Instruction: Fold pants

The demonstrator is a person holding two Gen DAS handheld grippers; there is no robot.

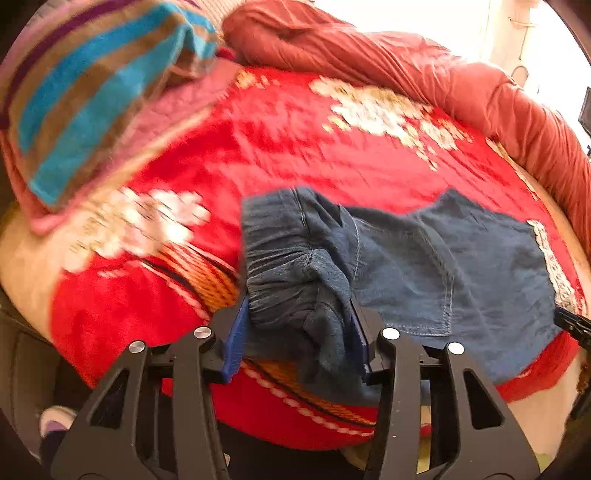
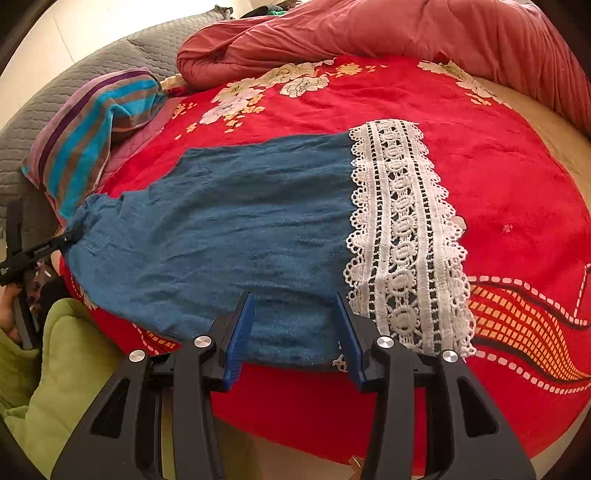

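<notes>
Pants (image 2: 229, 221) lie flat on the red blanket (image 2: 517, 192). Left gripper (image 1: 299, 317) pinches the bunched waistband; right gripper (image 2: 295, 325) stands half-open astride the lace-trimmed hem edge. Fold beginning; next, the right jaws must close.

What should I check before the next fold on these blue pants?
1. Left gripper has the waistband: ok, bunched elastic fabric sits between its fingers.
2. Right gripper has the leg end: cannot tell, the near edge of the pants lies between its fingers, but no pinch shows.
3. Lace hem flat: ok, spread out with no curl.
4. Leg panel smooth: ok, only light wrinkles.
5. Waist end flat: not ok, crumpled at the left gripper.
6. Room to fold on the red blanket: ok, striped towel and pink duvet lie clear of the pants.
</notes>
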